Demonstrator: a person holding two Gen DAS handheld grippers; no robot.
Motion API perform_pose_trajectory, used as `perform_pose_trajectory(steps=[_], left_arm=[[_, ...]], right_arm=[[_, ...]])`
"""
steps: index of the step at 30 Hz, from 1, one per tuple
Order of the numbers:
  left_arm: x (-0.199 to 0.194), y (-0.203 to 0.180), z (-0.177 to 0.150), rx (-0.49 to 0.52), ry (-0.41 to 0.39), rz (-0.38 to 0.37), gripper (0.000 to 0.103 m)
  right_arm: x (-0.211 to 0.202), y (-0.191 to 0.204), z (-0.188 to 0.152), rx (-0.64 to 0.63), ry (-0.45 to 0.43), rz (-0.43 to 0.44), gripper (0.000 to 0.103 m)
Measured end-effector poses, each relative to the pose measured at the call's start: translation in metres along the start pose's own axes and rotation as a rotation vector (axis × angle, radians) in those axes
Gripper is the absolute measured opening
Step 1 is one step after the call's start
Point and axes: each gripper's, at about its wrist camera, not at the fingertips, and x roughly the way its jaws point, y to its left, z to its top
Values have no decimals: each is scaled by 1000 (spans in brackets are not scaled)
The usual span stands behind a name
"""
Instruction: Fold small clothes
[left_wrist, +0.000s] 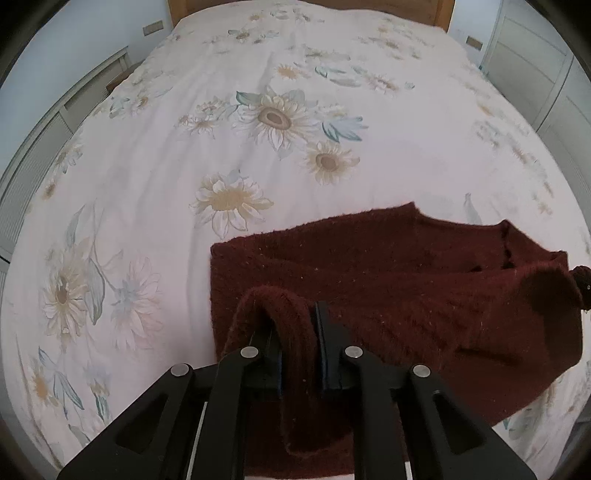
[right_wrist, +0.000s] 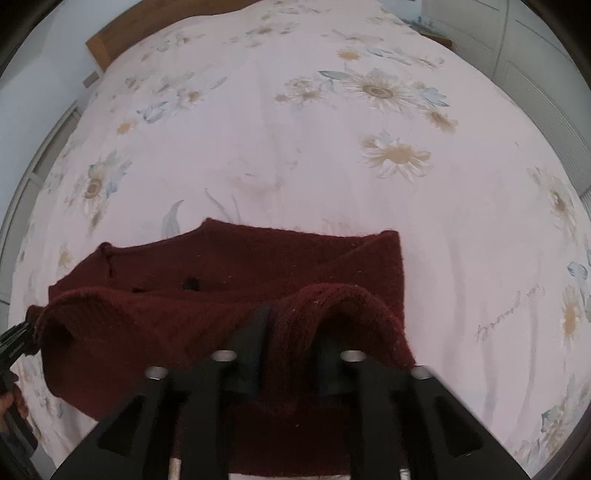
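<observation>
Left claw (left_wrist: 299, 332): nearest item in the left view; pressed together on a fold of the sweater's near edge, knit pinched between the pads and draped over the left finger.
Right claw (right_wrist: 291, 332): nearest item in the right view; fingers part-spread, a hump of knit between them and draped over the right finger; whether the pads pressed on it could not be told.
Sweater (left_wrist: 388, 280): dark red knit, on the near part of the bed; near edge lifted by both claws and carried over the rest, far edge flat on the cover; dark button (right_wrist: 191, 284) showing on the lower layer.
Hand (right_wrist: 13, 406): person's, on the other gripper's handle, at the left edge of the right view.
Bed (left_wrist: 258, 184): white floral cover under and beyond the sweater; wooden headboard (left_wrist: 177, 9) at the far end.
Cabinets (left_wrist: 535, 66): pale, beside the bed, farthest back.
Step, judged: first fold half made, edge not yet laid down.
Risk, uneven release: right side could drop before the left, leaving a skewed fold.
Risk, snag: loose knit could catch on a finger at withdrawal and drag the fold open.
Risk, bunching: the sagging middle could crease under the top layer.
</observation>
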Motion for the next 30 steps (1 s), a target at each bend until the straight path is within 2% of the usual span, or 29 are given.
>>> perform_pose_trajectory(steps=[1,3,4,6,8,9,12,14,15,20,23,24,26,28,29,30], left_arm=[[2,0,1,-5,9,1,14],[0,0,4,-23,25,-4,17],[-2,1,5,-30,28,-10,24],[-11,0,8,-44,24,-43,43],[-25,-2,10,-49,-15,-30,81],[-30,-3,10,-44,-35,-17,85],[-44,-4,11,-40,-56,-38,87],[-50,-6,9,-25,-61,-36,100],[-51,-9,7,-12,-65,-27,101],[-34,-28,-12,85,-37,47,101],[-16,-31,-26,82,6,26,101],[-13,-30,-30,81,13,21,101],[-8,-32,-38,84,19,22,101],[-5,-32,-41,85,19,24,101],[-3,-31,-42,84,21,25,101],[-2,-30,-43,81,23,28,101]], right_arm=[[-2,-1,0,1,-12,0,59],[-7,-3,-1,3,-33,0,76],[-12,-3,-2,2,-45,-2,76],[-19,-4,-3,-6,-64,-2,79],[-26,-5,-5,-18,-75,-9,81],[-30,-4,-6,-28,-82,-13,81],[-36,-3,-11,-54,-100,-31,83],[-37,-3,-16,-71,-108,-33,84],[-35,-3,-20,-83,-105,-38,84],[-11,-3,-38,-122,-49,-92,84],[5,-5,-45,-121,-19,-95,84],[10,-5,-46,-121,-10,-96,83],[20,-4,-47,-128,0,-101,75],[29,-1,-47,-140,17,-102,54],[32,0,-47,-143,25,-95,47],[34,2,-47,-145,34,-84,33]])
